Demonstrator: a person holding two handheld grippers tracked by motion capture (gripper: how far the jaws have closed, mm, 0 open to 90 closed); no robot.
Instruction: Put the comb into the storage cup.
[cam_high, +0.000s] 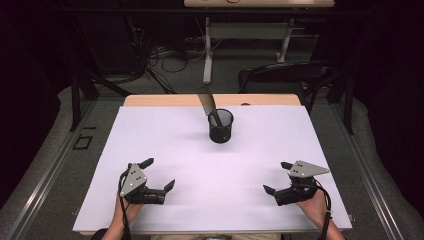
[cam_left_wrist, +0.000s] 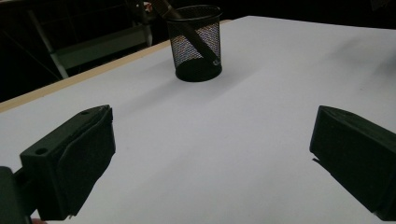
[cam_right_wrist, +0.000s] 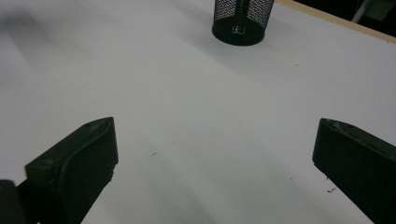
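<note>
Bare white table lies open all round; only the mesh cup, with its leaning tool, obstructs.

A white sheet covered the table. A mesh cup stood on it, toward the far edge.

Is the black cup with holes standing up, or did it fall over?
Standing up. The mesh cup sits on its flat base on the white table, open end up, with a brown tool leaning out of it.

White table with a wooden far edge; beyond it, a black chair far right, tangled cables on the floor far left
</note>
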